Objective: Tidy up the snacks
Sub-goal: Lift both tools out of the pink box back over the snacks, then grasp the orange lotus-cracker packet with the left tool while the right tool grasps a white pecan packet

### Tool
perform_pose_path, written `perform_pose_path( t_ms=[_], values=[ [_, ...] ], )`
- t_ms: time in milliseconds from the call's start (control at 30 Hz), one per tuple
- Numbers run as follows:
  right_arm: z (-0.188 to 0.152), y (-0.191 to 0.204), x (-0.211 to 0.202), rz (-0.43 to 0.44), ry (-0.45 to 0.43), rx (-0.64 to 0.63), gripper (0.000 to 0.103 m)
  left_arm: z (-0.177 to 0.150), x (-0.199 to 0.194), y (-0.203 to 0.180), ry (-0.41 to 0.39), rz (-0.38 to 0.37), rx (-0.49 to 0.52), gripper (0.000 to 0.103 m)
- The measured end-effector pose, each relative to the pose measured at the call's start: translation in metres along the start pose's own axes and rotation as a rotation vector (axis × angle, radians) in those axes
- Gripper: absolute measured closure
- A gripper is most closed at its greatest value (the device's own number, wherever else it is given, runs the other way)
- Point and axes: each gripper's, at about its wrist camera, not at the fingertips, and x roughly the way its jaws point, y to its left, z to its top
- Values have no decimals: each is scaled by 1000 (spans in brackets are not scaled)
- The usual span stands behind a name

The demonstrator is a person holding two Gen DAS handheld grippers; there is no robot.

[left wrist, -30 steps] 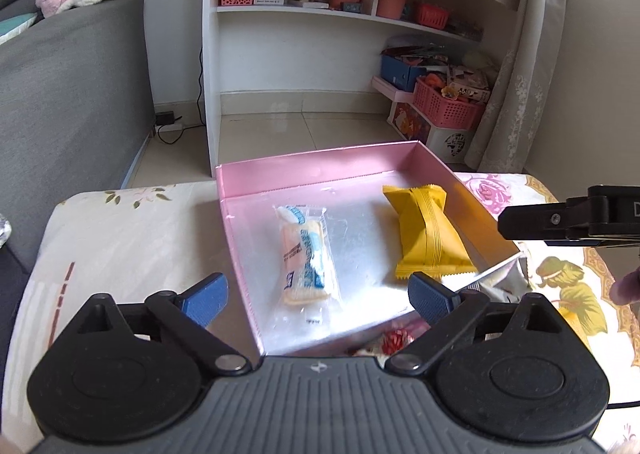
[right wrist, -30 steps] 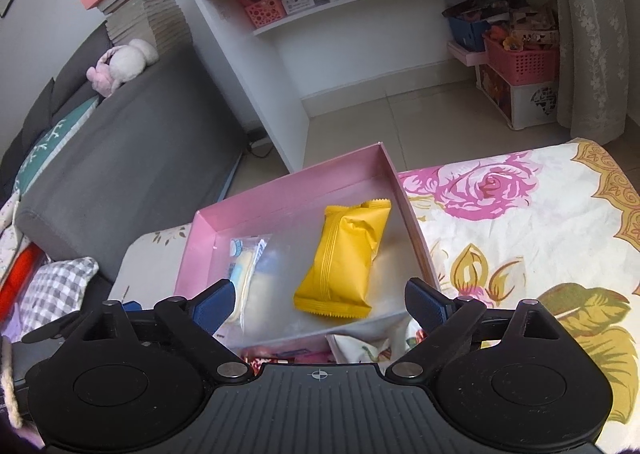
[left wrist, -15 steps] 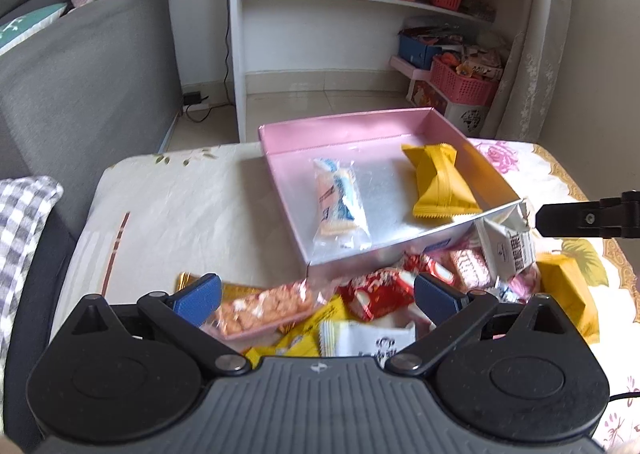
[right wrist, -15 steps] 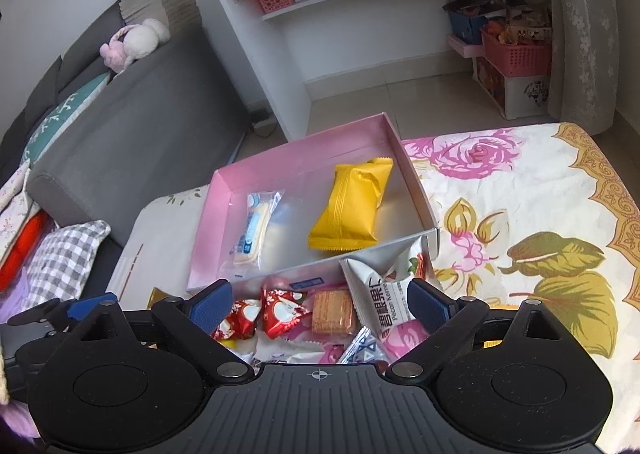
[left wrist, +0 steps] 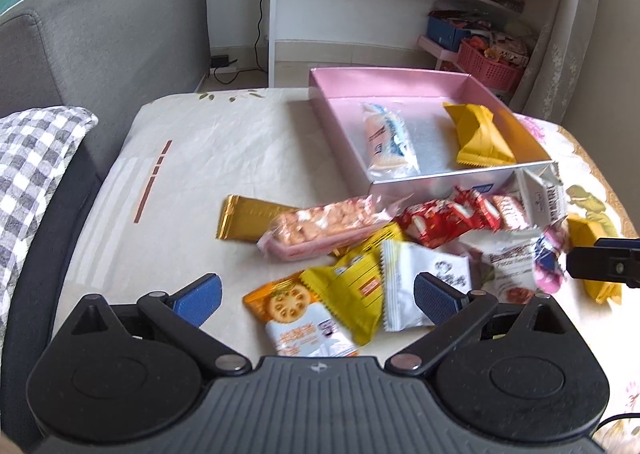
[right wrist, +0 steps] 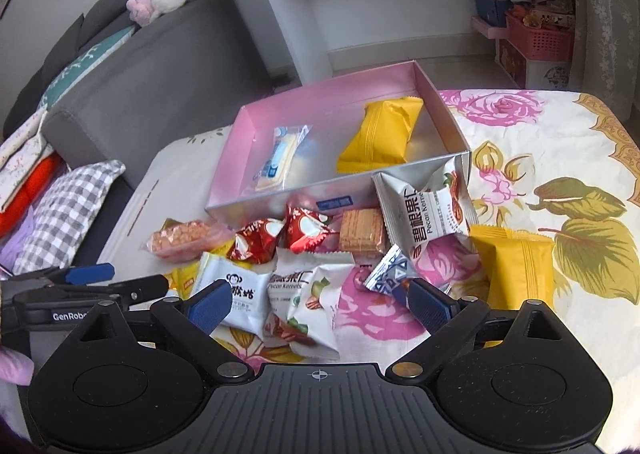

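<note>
Nearest the pink box's (right wrist: 340, 190) front wall, on the table (left wrist: 192, 190), a heap of snack packets (right wrist: 304, 278) lay loose and overlapping. The left tool (left wrist: 316, 294) hung over the heap's near edge, spread wide and holding nothing; the right tool (right wrist: 320, 304) was equally wide and empty. These pouches looked light, crinkly and slippery, their biscuits probably brittle, so a gentle pinch on a crimped end seam seemed wisest. Inside the box, beyond the heap, lay a clear-wrapped biscuit (left wrist: 386, 140) and a yellow pouch (left wrist: 478, 138), apart.
</note>
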Motion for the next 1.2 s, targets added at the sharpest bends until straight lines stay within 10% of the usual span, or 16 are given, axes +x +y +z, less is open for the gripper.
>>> perform_pose_path(
  t_ms=[533,1200],
  values=[
    [-22,8,32,-41,81,-45,7,-17,24,19,83,85,-119,18],
    [-25,9,54,28,34,-8,10,-14,19,20,91,92,-53,64]
  ],
)
